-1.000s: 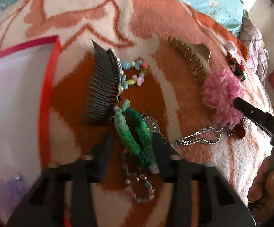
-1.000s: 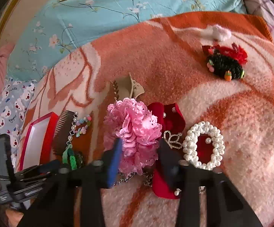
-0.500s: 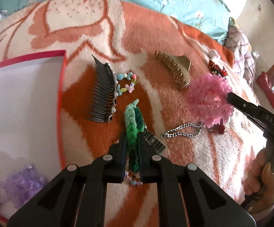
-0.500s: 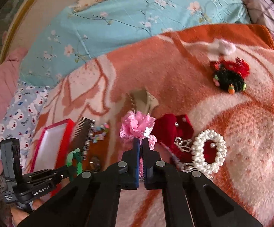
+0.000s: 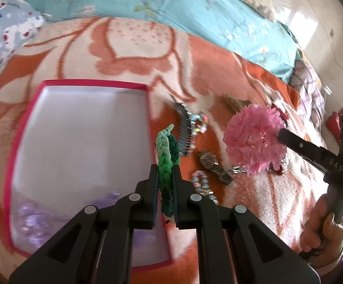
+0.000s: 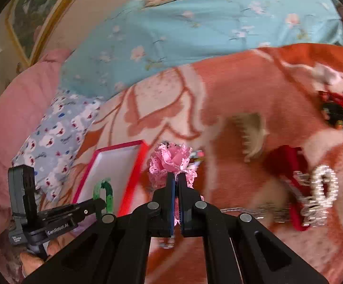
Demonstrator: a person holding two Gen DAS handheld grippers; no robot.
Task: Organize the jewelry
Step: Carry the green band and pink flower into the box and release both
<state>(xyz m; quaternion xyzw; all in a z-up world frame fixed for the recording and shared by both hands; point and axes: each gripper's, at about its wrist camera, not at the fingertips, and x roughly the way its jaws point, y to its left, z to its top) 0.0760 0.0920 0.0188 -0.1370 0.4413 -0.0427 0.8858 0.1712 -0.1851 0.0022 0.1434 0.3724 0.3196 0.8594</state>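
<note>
My left gripper (image 5: 165,169) is shut on a green braided bracelet (image 5: 167,151), lifted off the blanket beside the right rim of a red-edged white box (image 5: 145,87). Purple beads (image 5: 31,215) lie in the box's near corner. My right gripper (image 6: 176,177) is shut on a pink lace scrunchie (image 6: 171,159), held in the air; in the left wrist view this pink scrunchie (image 5: 254,137) hangs to the right of the bracelet. The right wrist view shows the left gripper (image 6: 101,204) with the green bracelet (image 6: 105,193) beside the box (image 6: 114,158).
On the orange blanket (image 5: 218,66) lie a black comb (image 5: 185,132), a watch (image 5: 213,163), a bead bracelet (image 5: 201,184), a beige claw clip (image 6: 252,132), a red bow (image 6: 290,165), a pearl scrunchie (image 6: 323,187) and a black-red hair tie (image 6: 337,111). Pillows lie behind.
Both grippers closed on their items, the left on the green bracelet, the right on the pink scrunchie, and lifted them off the blanket. The left one shifted toward the box.
</note>
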